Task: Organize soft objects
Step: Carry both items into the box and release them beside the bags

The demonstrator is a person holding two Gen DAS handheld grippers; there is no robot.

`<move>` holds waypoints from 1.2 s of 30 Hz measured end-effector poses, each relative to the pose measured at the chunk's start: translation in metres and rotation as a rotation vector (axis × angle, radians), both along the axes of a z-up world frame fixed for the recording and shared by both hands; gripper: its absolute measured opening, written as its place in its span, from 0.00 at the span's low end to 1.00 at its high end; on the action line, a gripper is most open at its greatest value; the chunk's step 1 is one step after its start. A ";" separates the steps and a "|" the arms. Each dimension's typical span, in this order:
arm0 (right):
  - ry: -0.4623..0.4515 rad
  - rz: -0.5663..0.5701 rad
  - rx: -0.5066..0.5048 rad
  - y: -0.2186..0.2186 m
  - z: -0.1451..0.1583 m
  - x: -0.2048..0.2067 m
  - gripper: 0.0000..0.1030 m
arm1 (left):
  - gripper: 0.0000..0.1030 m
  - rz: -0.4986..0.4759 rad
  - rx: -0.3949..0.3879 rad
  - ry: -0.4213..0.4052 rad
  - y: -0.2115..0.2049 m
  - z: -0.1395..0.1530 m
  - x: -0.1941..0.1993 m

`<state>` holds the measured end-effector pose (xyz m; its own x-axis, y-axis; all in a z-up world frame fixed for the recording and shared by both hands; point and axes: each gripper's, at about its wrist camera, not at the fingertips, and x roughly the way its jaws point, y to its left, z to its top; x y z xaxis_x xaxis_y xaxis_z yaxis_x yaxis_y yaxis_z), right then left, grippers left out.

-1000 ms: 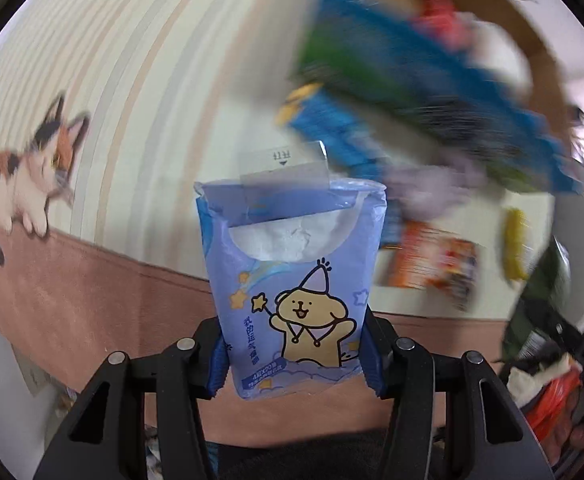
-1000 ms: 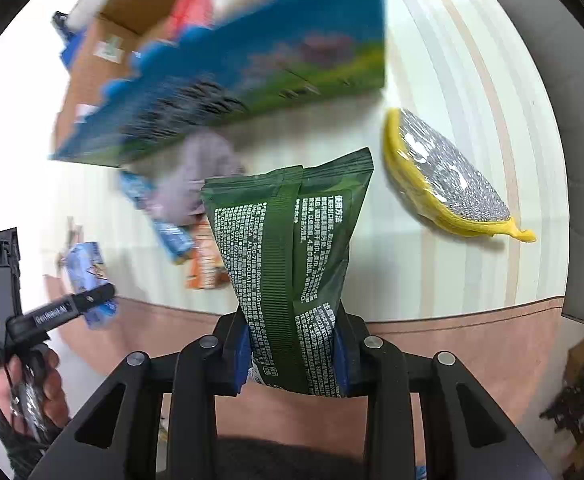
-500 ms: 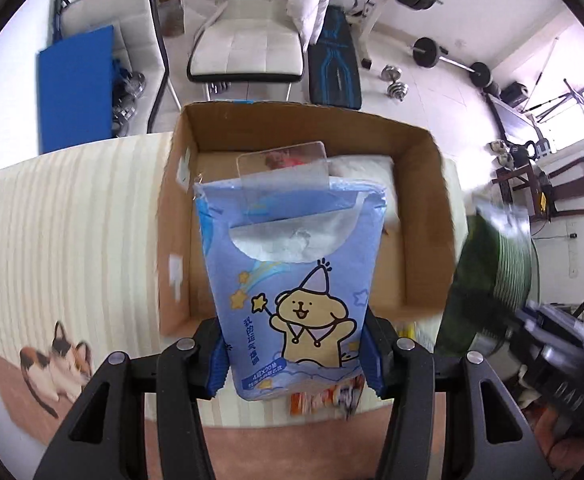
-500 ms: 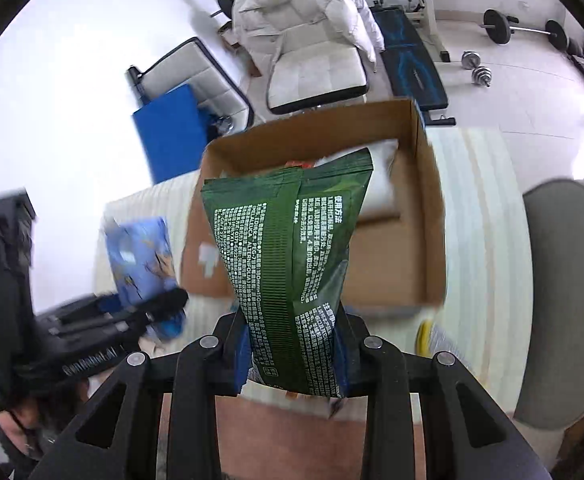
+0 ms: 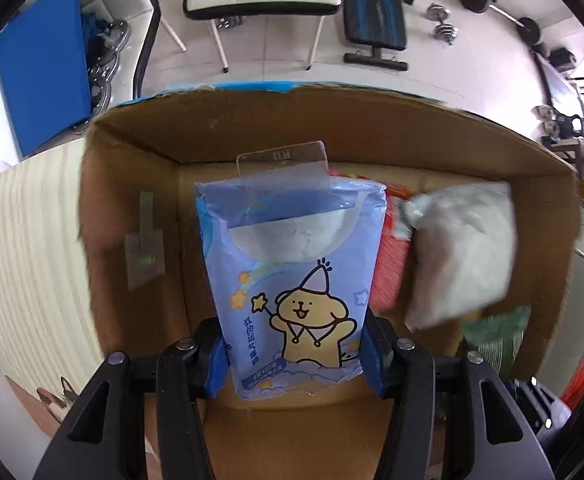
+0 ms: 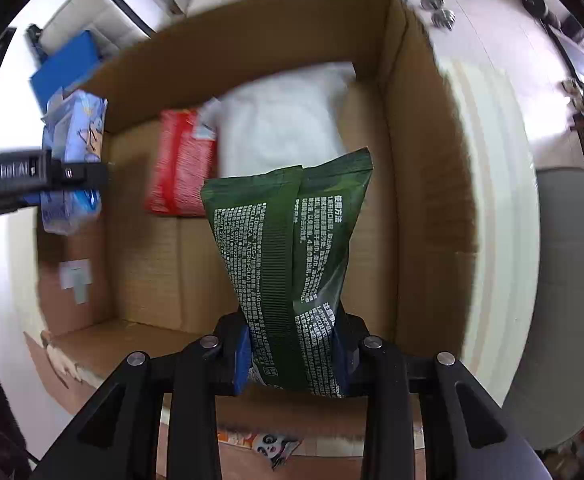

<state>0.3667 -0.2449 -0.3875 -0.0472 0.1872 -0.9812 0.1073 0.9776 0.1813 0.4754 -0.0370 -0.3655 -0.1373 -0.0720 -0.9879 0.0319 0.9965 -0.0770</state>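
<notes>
Since half a second earlier you had carried both tongs forward until the cardboard box filled each view. Your left gripper was pinching the blue tissue pack by its lower end, upright over the box's near left part, its glossy film printed with a cartoon bear and a clear tab on top. Your right gripper was clamped on the green pouch, a crinkled, seamed sachet narrowed where the pads squeezed it, held above the near right floor. Gripping low probably let each pack drop in lengthwise. Farther in lay a red packet and a puffy white bag, side by side against the far wall.
</notes>
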 end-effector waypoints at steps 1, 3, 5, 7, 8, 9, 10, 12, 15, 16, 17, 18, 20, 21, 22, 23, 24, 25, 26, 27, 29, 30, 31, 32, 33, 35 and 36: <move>0.019 0.003 -0.006 0.000 -0.007 0.000 0.33 | 0.49 -0.001 0.005 0.010 -0.001 -0.005 0.004; 0.044 0.013 -0.021 0.000 -0.017 0.001 0.33 | 0.49 -0.003 0.025 0.020 0.000 -0.015 0.010; 0.069 0.026 -0.027 0.000 -0.026 -0.003 0.33 | 0.51 -0.015 0.032 0.025 0.001 -0.023 0.013; 0.089 0.034 -0.023 -0.001 -0.032 -0.003 0.34 | 0.51 -0.038 0.047 0.027 -0.001 -0.029 0.017; 0.096 0.040 -0.027 -0.001 -0.034 -0.002 0.34 | 0.52 -0.051 0.057 0.030 -0.003 -0.031 0.018; 0.101 0.040 -0.030 -0.001 -0.035 -0.002 0.34 | 0.53 -0.054 0.059 0.033 -0.002 -0.031 0.018; 0.105 0.036 -0.036 -0.003 -0.036 -0.001 0.35 | 0.55 -0.051 0.050 0.038 -0.002 -0.031 0.018; 0.104 0.036 -0.058 -0.005 -0.035 0.000 0.40 | 0.63 -0.027 0.033 0.041 0.002 -0.031 0.021; 0.070 0.031 -0.056 -0.007 -0.026 0.002 0.50 | 0.70 0.008 -0.011 0.021 0.007 -0.024 0.022; 0.069 0.024 -0.060 -0.009 -0.022 0.007 0.51 | 0.76 0.007 -0.017 0.017 0.006 -0.021 0.022; 0.066 0.018 -0.056 -0.010 -0.019 0.007 0.53 | 0.81 0.001 -0.037 0.014 0.004 -0.017 0.020; 0.058 0.016 -0.047 -0.011 -0.015 0.008 0.58 | 0.96 -0.004 -0.035 0.010 0.002 -0.013 0.019; 0.039 0.009 -0.042 -0.012 -0.005 0.010 0.67 | 0.99 -0.030 -0.008 -0.018 -0.001 -0.002 0.016; 0.023 0.007 -0.051 -0.012 0.003 0.011 0.79 | 0.99 -0.031 -0.011 -0.031 -0.002 0.006 0.014; 0.009 0.007 -0.054 -0.012 0.009 0.013 0.89 | 0.99 -0.021 -0.023 -0.045 0.000 0.013 0.011; -0.008 0.009 -0.057 -0.010 0.017 0.014 0.92 | 0.99 -0.008 -0.045 -0.065 0.001 0.022 0.008; -0.023 0.013 -0.059 -0.009 0.025 0.018 0.96 | 0.99 0.007 -0.064 -0.086 0.004 0.030 0.004; -0.038 0.019 -0.066 -0.008 0.033 0.020 0.99 | 0.99 0.015 -0.072 -0.106 0.005 0.038 -0.001; -0.052 0.025 -0.077 -0.007 0.040 0.020 1.00 | 0.99 0.019 -0.080 -0.134 0.006 0.048 -0.007; -0.075 0.034 -0.088 -0.004 0.048 0.020 1.00 | 1.00 0.020 -0.078 -0.170 0.006 0.058 -0.016; -0.123 0.049 -0.116 0.001 0.063 0.018 1.00 | 1.00 -0.003 -0.060 -0.233 0.004 0.075 -0.031; -0.142 0.049 -0.122 0.001 0.069 0.017 1.00 | 1.00 -0.013 -0.051 -0.256 0.002 0.083 -0.040; -0.154 0.048 -0.120 0.004 0.075 0.014 1.00 | 1.00 -0.018 -0.044 -0.271 0.001 0.088 -0.046; -0.167 0.048 -0.117 0.004 0.080 0.011 1.00 | 1.00 -0.025 -0.045 -0.282 0.001 0.093 -0.052; -0.179 0.050 -0.119 0.003 0.083 0.009 1.00 | 1.00 -0.029 -0.044 -0.295 0.001 0.099 -0.060; -0.197 0.054 -0.111 0.003 0.089 0.003 1.00 | 1.00 -0.038 -0.025 -0.326 -0.001 0.111 -0.073; -0.209 0.060 -0.109 0.003 0.094 -0.001 1.00 | 1.00 -0.039 -0.016 -0.341 -0.002 0.116 -0.077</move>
<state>0.3656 -0.2415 -0.2937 0.1514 0.0828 -0.9850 0.0197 0.9960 0.0868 0.3984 -0.0385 -0.2497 0.1978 -0.0890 -0.9762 0.0969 0.9928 -0.0709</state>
